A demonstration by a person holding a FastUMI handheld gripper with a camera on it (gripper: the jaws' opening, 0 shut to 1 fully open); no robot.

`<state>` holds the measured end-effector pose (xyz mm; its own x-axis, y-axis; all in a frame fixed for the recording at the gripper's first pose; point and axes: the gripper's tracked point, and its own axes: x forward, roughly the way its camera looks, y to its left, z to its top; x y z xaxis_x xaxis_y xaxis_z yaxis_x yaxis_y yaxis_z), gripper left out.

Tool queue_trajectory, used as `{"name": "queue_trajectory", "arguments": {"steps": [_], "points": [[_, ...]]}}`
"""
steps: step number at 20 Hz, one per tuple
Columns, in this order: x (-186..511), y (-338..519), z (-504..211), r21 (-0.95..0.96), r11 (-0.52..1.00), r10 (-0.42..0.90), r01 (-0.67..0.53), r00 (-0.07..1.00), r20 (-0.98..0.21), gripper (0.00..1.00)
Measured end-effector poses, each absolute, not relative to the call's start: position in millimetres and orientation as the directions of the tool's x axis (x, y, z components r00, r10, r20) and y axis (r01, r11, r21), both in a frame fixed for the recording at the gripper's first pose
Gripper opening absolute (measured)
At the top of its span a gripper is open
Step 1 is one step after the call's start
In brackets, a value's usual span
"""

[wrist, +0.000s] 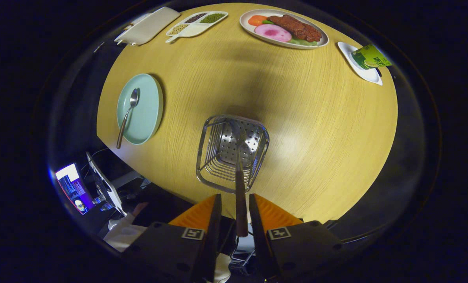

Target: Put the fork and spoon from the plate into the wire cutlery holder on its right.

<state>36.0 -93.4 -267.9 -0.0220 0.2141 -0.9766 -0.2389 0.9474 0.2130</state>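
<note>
The fork stands in the wire cutlery holder, its head down by the perforated bottom and its dark handle rising back between my fingers. My gripper hovers above the holder's near rim, open by a narrow gap. There is dark space between the handle and the left finger and a thin slit at the right finger. The spoon lies on the pale green plate, left of the holder and beyond my fingers, its handle sticking out over the plate's near rim.
The round wooden table also carries a white plate of food, a divided dish of beans, a white tray and a green cup on a white saucer at the far side. A screen and cables sit below the table's near left edge.
</note>
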Motion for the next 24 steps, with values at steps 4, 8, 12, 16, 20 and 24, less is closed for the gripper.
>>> {"name": "queue_trajectory", "arguments": {"steps": [4, 8, 12, 16, 20, 24], "points": [[54.4, -80.3, -224.8, 0.230, 0.946, 0.271, -0.227, 0.169, -0.947, 0.95], [74.5, -35.5, -166.8, 0.303, 0.930, 0.366, -0.210, 0.430, -0.825, 0.99], [85.8, -1.5, -138.2, 0.291, 0.939, 0.338, -0.183, 0.640, -0.690, 0.99], [81.2, 34.6, -139.0, 0.308, 0.941, 0.312, -0.140, 0.712, -0.629, 0.99], [79.5, 74.2, -145.1, 0.330, 0.934, 0.317, -0.133, 0.733, -0.602, 0.99], [77.4, 121.5, -164.0, 0.357, 0.923, 0.350, -0.146, 0.705, -0.616, 0.99]]}}
